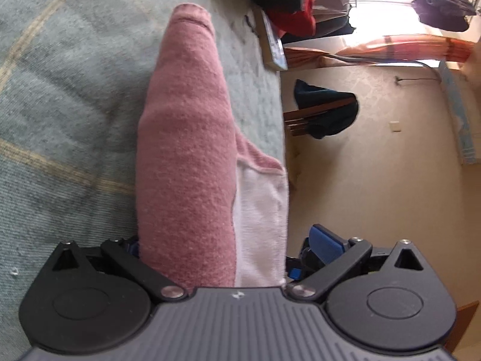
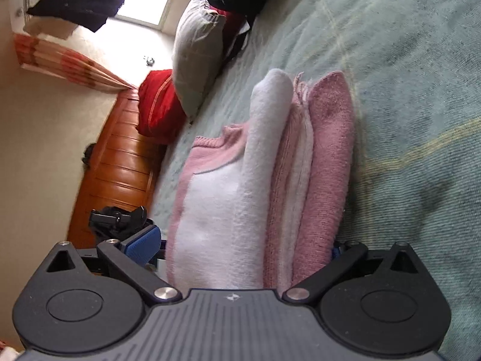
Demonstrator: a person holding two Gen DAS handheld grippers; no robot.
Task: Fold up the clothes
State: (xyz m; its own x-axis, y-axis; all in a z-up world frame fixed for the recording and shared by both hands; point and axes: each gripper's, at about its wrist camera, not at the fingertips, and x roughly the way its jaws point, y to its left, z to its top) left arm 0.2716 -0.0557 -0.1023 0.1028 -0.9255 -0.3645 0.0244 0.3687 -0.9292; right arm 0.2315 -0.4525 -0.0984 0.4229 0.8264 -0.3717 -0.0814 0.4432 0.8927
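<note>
Bed: a pale green bedspread (image 1: pixel 60 90) with faint yellow lines carries everything; its edge drops to the floor on the right of the left wrist view.
Garment: a pink and white knitted garment (image 2: pixel 270 180) lies on the bedspread in a thick bundle of several layers, a pink layer, thin pale layers and a white fleecy fold stacked side by side; a flatter pink-edged part spreads to its left.
Right gripper (image 2: pixel 243 240): spread wide, with the whole bundle between its fingers; one blue pad (image 2: pixel 144 240) shows clear of the cloth on the left, so no squeeze is visible.
Left gripper (image 1: pixel 228 246): also spread, the pink fold running out between its fingers, with its blue pad (image 1: pixel 326 245) standing apart from the white layer.
Step in hand: by my reading, both grippers straddle a garment already doubled over; this fits closing for a further fold or letting go of a finished one.
Next move: either way, the loose layers must stay aligned.
</note>
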